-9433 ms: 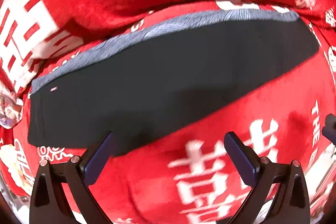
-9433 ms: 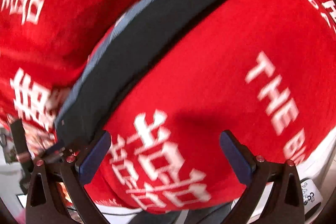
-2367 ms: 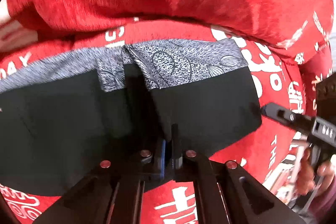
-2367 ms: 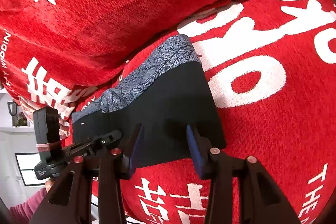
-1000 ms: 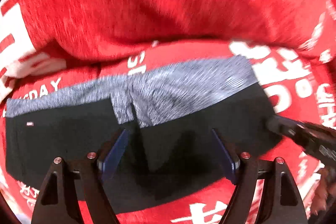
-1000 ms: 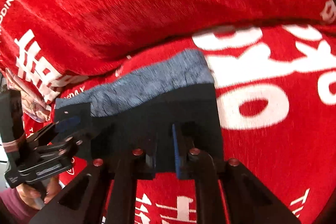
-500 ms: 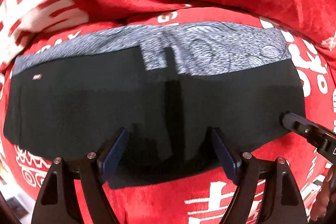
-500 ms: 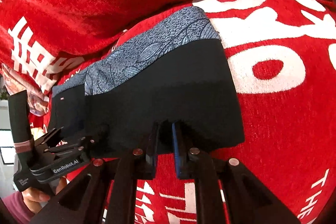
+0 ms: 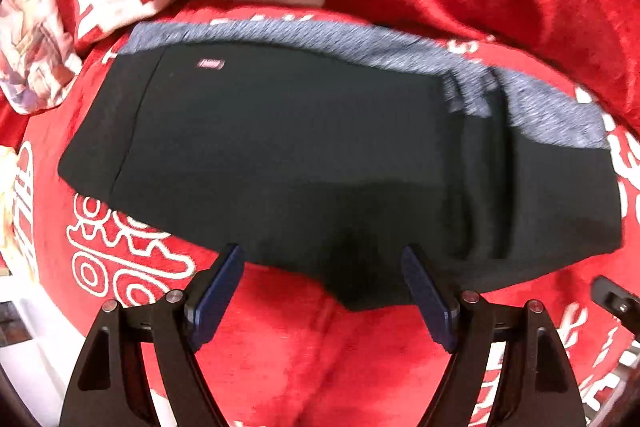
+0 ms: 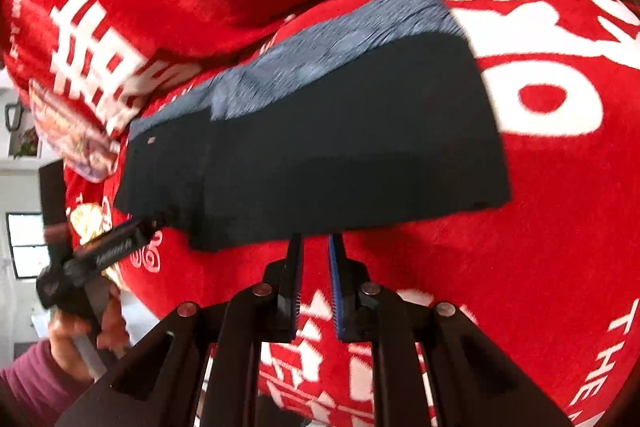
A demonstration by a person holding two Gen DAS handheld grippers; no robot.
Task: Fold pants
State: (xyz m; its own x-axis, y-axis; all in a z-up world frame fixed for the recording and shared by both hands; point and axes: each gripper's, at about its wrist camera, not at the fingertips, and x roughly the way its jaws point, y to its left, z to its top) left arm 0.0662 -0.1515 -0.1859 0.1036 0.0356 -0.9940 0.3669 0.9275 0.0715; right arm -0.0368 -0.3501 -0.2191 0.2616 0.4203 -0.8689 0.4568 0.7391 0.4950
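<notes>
The left gripper (image 9: 322, 291) is hovering w/ jaws spread wide, holding nothing, just short of the near hem of the pants (image 9: 320, 155). The right gripper (image 10: 314, 283) is sitting w/ jaws nearly closed, a narrow gap showing, tips just below the pants' near edge; nothing is visibly pinched. The pants are lying flat on the red blanket (image 9: 360, 347), already doubled on the right side, where an overlapped layer is showing. Fabric: matte black body, grey-blue patterned band (image 9: 360, 43) along the far edge, small tag (image 9: 211, 64) near the far-left corner. Judgement: soft, light, limp cloth; it is likely to sag and slide, so pinch at hem corners through all layers. The blanket is plush, w/ white lettering.
</notes>
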